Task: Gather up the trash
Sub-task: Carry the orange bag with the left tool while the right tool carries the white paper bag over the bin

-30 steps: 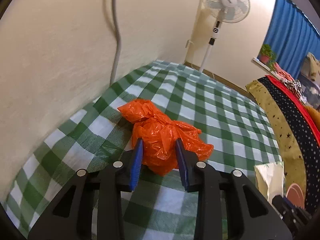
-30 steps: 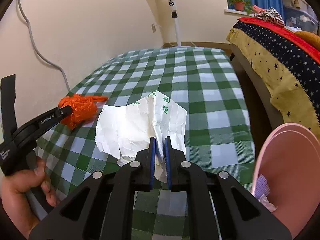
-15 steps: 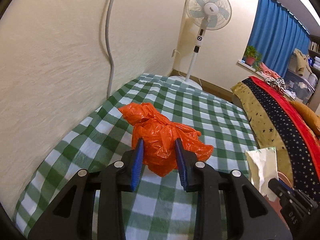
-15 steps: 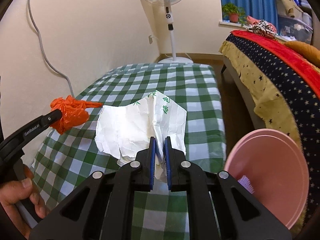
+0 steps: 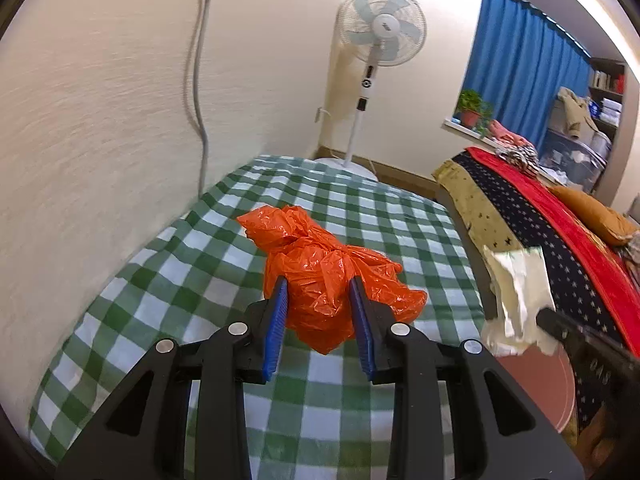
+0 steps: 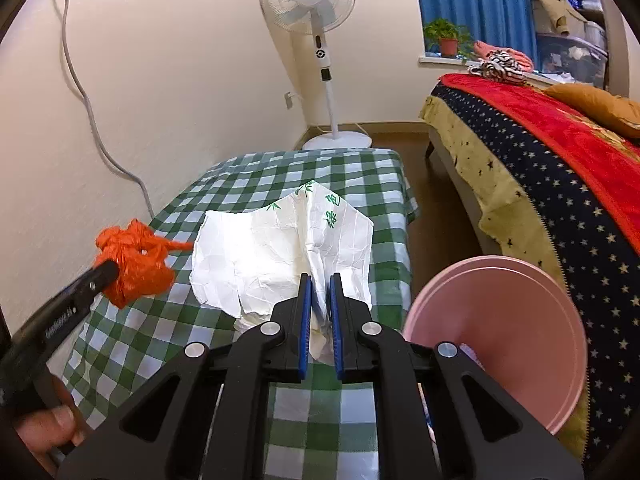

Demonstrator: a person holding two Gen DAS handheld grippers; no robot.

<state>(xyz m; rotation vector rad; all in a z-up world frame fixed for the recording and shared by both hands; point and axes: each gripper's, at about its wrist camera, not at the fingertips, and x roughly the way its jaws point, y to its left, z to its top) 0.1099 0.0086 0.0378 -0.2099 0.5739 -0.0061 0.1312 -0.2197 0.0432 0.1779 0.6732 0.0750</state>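
My left gripper [image 5: 320,286] is shut on a crumpled orange plastic bag [image 5: 324,276] and holds it in the air above the green checked table [image 5: 168,280]. The bag also shows at the left of the right wrist view [image 6: 132,258]. My right gripper [image 6: 320,286] is shut on a crumpled white paper wrapper with green print [image 6: 276,254], also lifted off the table. The wrapper shows at the right of the left wrist view [image 5: 518,296]. A pink bin [image 6: 500,336] stands beside the table at lower right, with some scraps inside.
A standing fan [image 6: 320,40] is at the table's far end by the wall. A bed with a starred blanket [image 6: 560,184] runs along the right. A grey cable [image 6: 92,112] hangs down the left wall.
Both grippers have risen and pulled back with their loads. The orange bag has come off the table. The pink bin shows more fully in the right wrist view.
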